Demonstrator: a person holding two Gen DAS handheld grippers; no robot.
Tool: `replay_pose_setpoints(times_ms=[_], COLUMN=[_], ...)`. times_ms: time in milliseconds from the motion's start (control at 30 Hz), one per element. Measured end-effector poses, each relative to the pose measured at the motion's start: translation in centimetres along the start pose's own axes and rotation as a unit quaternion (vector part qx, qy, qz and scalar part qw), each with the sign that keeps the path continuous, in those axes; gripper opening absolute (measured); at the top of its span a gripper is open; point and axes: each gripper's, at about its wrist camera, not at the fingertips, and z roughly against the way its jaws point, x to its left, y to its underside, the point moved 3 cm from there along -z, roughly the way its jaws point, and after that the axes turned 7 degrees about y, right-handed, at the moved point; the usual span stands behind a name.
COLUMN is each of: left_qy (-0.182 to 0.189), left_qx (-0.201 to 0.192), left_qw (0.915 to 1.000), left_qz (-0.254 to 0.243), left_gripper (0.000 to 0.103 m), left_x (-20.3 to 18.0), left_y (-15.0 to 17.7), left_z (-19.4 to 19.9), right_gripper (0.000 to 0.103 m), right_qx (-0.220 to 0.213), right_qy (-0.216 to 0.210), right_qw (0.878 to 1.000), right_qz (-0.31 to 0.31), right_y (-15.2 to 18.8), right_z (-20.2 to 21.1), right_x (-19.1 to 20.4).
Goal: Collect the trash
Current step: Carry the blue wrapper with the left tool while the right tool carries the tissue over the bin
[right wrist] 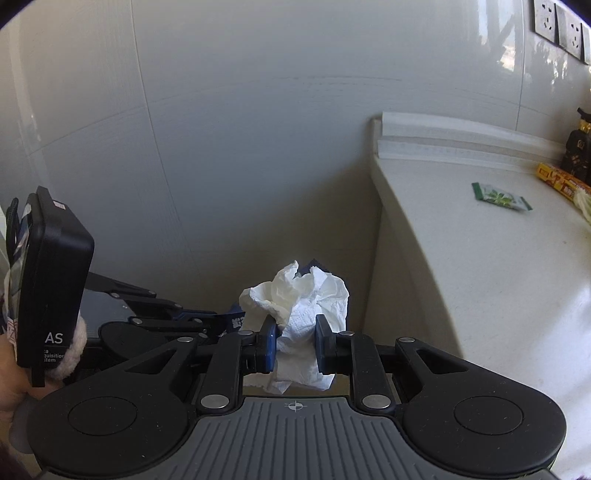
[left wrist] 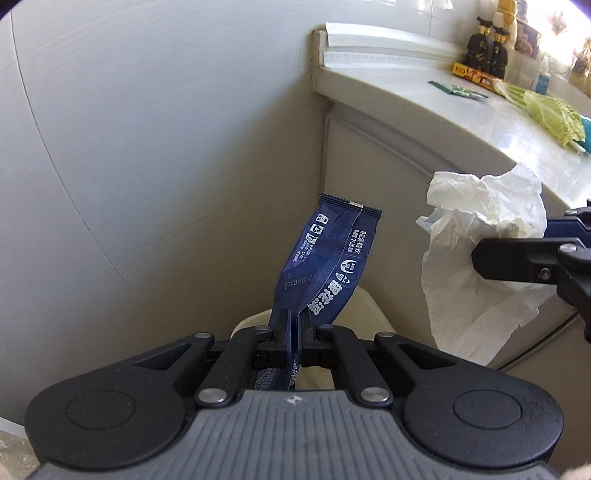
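A dark blue snack wrapper point(left wrist: 325, 258) with white print stands up from my left gripper point(left wrist: 294, 326), which is shut on its lower end. In the left wrist view my right gripper point(left wrist: 484, 251) reaches in from the right edge, clamped on a crumpled white tissue point(left wrist: 476, 266). The right wrist view shows that tissue point(right wrist: 303, 310) pinched between the right gripper's point(right wrist: 295, 332) blue pads. My left gripper point(right wrist: 207, 321) sits low on the left there. A cream bin rim point(left wrist: 364, 314) shows below the wrapper. A green wrapper point(right wrist: 500, 197) lies on the white counter point(right wrist: 480, 266).
A pale wall panel point(left wrist: 147, 147) fills the left. The counter point(left wrist: 424, 107) holds leafy greens point(left wrist: 550, 114), a yellow box point(left wrist: 472, 74) and dark bottles point(left wrist: 487, 48). Wall sockets point(right wrist: 557, 22) sit at the upper right. A hand and fuzzy cuff point(right wrist: 70, 354) hold the left device.
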Motion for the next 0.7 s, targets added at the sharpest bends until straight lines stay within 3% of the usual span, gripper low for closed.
replay_pose_setpoints(times_ms=[467, 700], left_qy=[0.007, 0.008], left_qx=[0.061, 0.1], left_qw=[0.9972, 0.9935], left_qz=[0.041, 0.053], left_gripper=[0.002, 0.002], left_x=[2.3, 2.7], left_y=[6.2, 6.5], left_z=[-7.4, -12.2], right_gripper=[0.02, 0.02], right_qx=[0.08, 0.111], right_qy=[0.011, 0.026], right_qw=[0.996, 0.993], right_qz=[-0.028, -0.029], right_y=[7.1, 9.8], right_z=[-9.9, -14.4], right_x=[0.5, -0.2])
